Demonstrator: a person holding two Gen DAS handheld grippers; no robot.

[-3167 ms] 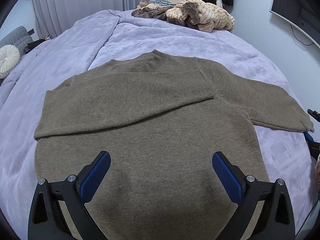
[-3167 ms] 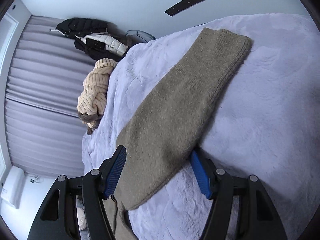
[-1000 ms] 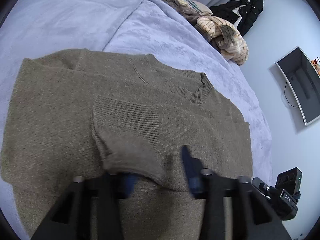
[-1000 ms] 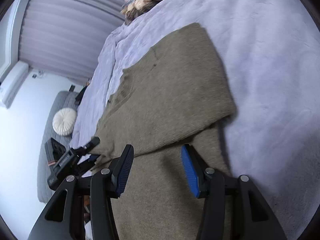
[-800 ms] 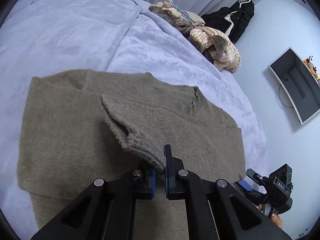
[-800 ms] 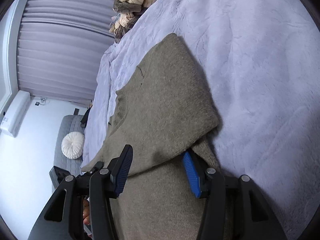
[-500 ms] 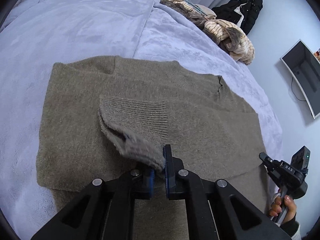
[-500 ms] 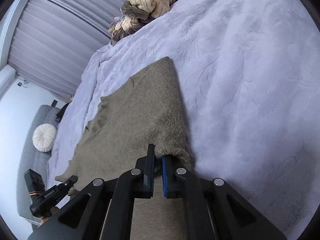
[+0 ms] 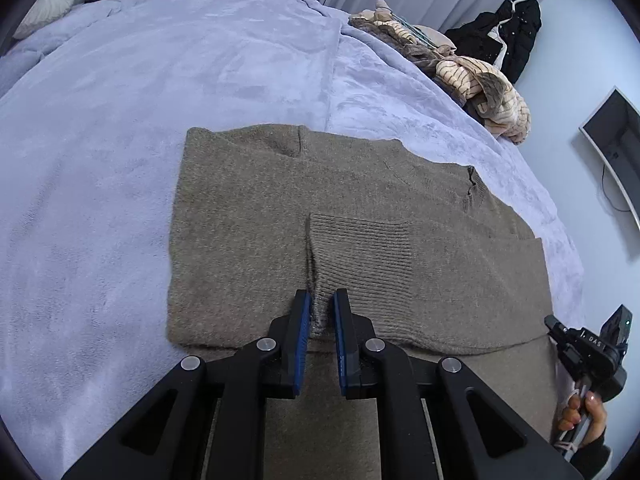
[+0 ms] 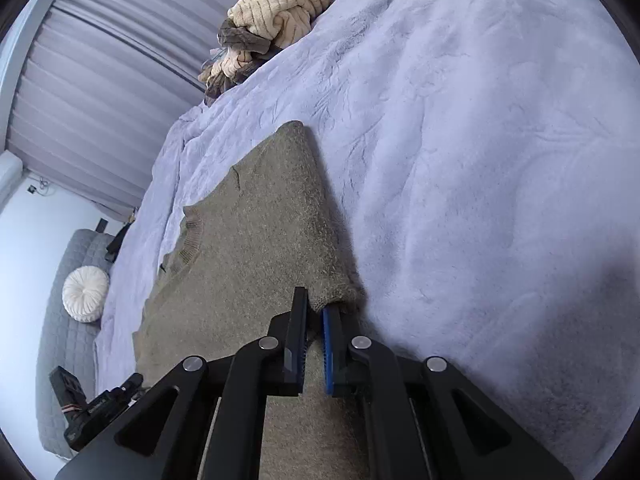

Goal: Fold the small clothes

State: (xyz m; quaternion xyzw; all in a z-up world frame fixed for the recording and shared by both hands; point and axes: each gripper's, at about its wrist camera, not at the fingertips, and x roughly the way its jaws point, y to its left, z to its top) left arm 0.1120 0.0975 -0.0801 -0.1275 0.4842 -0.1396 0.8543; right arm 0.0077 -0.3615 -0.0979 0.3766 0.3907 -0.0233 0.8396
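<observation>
While both tongs pinch it, sweater (image 9: 248, 216) apparently lies ahead.

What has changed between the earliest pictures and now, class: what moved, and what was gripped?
Both sleeves of the brown sweater now lie folded across its body. The left gripper, open before, has shut on the ribbed cuff; the right gripper, open around the outstretched sleeve, now pinches the sweater's folded right edge. The purple blanket and the pile of clothes stayed put.
</observation>
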